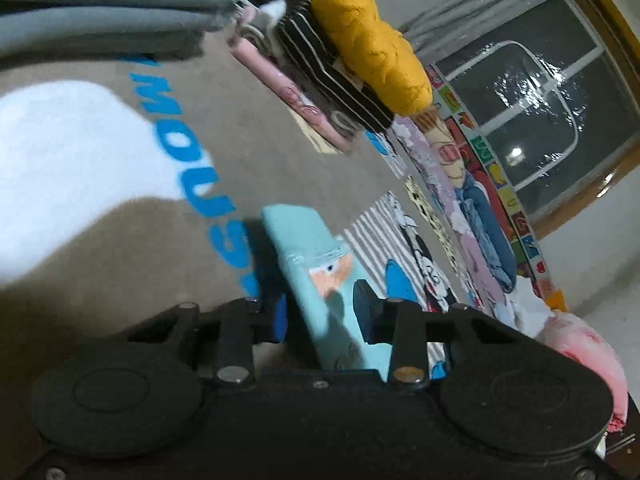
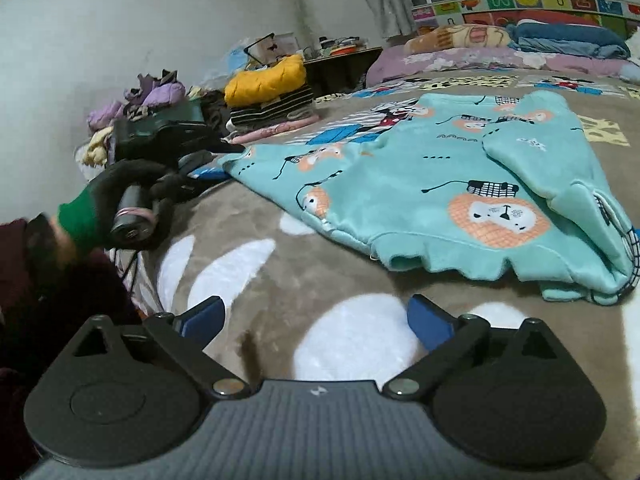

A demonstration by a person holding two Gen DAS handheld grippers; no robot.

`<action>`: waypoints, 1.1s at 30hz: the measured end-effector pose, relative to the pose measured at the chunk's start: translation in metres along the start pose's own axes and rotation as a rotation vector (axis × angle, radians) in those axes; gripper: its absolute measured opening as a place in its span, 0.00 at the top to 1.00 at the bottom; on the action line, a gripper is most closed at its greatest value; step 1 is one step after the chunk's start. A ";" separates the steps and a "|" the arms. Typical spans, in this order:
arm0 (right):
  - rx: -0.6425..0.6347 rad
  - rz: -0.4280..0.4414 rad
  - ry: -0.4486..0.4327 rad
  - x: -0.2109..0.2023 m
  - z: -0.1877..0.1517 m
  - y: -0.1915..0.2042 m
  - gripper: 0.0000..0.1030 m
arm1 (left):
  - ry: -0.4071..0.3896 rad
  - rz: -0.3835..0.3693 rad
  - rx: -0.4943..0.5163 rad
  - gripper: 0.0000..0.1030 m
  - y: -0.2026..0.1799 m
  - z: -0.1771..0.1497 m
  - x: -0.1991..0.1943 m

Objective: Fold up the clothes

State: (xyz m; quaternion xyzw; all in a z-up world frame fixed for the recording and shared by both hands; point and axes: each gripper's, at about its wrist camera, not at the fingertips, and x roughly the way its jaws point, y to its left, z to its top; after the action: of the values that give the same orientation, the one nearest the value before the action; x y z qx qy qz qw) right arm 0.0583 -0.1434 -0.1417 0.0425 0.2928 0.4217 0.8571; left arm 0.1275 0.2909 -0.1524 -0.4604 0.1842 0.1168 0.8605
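Note:
A teal child's garment with orange lion prints [image 2: 440, 184] lies partly folded on the brown blanket [image 2: 280, 280], one sleeve folded over at the right. My left gripper [image 1: 322, 312] is shut on a teal sleeve end [image 1: 316, 272] of that garment; it also shows in the right wrist view [image 2: 176, 140], at the garment's left tip. My right gripper [image 2: 316, 320] is open and empty, above the blanket just in front of the garment's near hem.
A stack of folded clothes topped by a yellow jacket [image 2: 266, 76] stands at the back left. A grey folded pile [image 1: 100, 4] lies close to the left gripper. Bedding [image 2: 500, 52] lies along the window wall. A purple clothes heap [image 2: 152, 96] lies at far left.

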 end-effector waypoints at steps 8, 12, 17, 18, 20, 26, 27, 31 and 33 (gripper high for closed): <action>0.052 0.027 -0.012 -0.010 -0.001 -0.006 0.06 | -0.040 -0.137 0.115 0.89 -0.032 -0.003 -0.012; 0.130 0.056 -0.040 -0.017 0.004 -0.011 0.18 | -0.064 -0.203 0.244 0.90 -0.071 -0.017 -0.020; 0.187 0.095 -0.118 -0.029 0.010 -0.006 0.28 | -0.050 -0.185 0.624 0.89 -0.139 -0.073 -0.017; 0.203 0.102 -0.133 -0.031 0.010 -0.005 0.28 | -0.043 -0.176 0.712 0.89 -0.151 -0.088 -0.015; 0.254 0.108 -0.155 -0.035 0.010 -0.008 0.28 | -0.019 -0.166 0.865 0.89 -0.166 -0.119 -0.008; 0.497 0.088 -0.245 -0.050 0.004 -0.035 0.26 | 0.163 -0.228 1.083 0.71 -0.176 -0.182 0.017; 0.536 0.087 -0.263 -0.053 0.004 -0.039 0.24 | 0.207 -0.262 1.081 0.59 -0.175 -0.187 0.019; 0.664 0.080 -0.320 -0.057 0.002 -0.052 0.17 | 0.327 -0.432 0.981 0.38 -0.174 -0.177 0.003; 0.709 0.079 -0.333 -0.055 0.005 -0.057 0.17 | 0.312 -0.476 0.946 0.38 -0.172 -0.160 -0.013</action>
State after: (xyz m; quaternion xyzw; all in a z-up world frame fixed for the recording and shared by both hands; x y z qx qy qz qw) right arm 0.0751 -0.2200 -0.1306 0.4150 0.2755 0.3142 0.8082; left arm 0.1463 0.0626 -0.0988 -0.0641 0.2327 -0.2461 0.9387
